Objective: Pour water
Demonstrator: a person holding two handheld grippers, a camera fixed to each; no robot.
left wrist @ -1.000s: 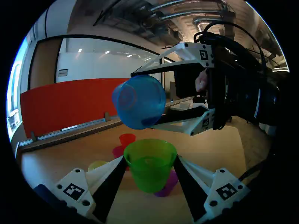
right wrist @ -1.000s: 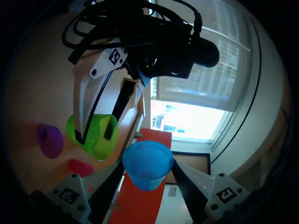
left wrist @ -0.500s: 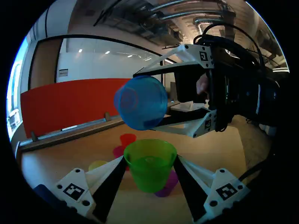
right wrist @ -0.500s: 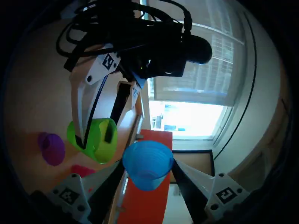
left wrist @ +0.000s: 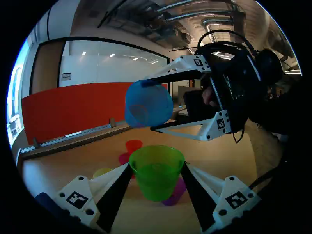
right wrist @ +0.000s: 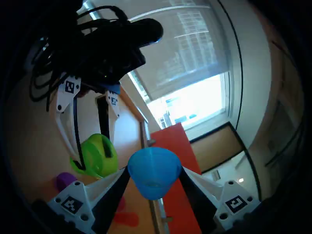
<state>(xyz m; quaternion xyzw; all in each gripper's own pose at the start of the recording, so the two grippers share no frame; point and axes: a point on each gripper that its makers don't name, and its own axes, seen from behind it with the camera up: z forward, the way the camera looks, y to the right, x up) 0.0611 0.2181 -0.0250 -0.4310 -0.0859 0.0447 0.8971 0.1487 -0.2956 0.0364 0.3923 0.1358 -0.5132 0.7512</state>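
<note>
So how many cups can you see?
6: blue in right tongs, green in left tongs; red, pink, yellow, purple on the table. More may be hidden.

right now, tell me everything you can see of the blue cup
The blue cup is a translucent blue plastic tumbler, smooth-walled and tapered, wider at the rim than at the base. The right tongs grip it, one finger pressing on each side of its wall. In the left gripper view it is held in the air, tilted rather than upright, above the green cup and apart from it. Whether it holds any water I cannot tell.
</note>
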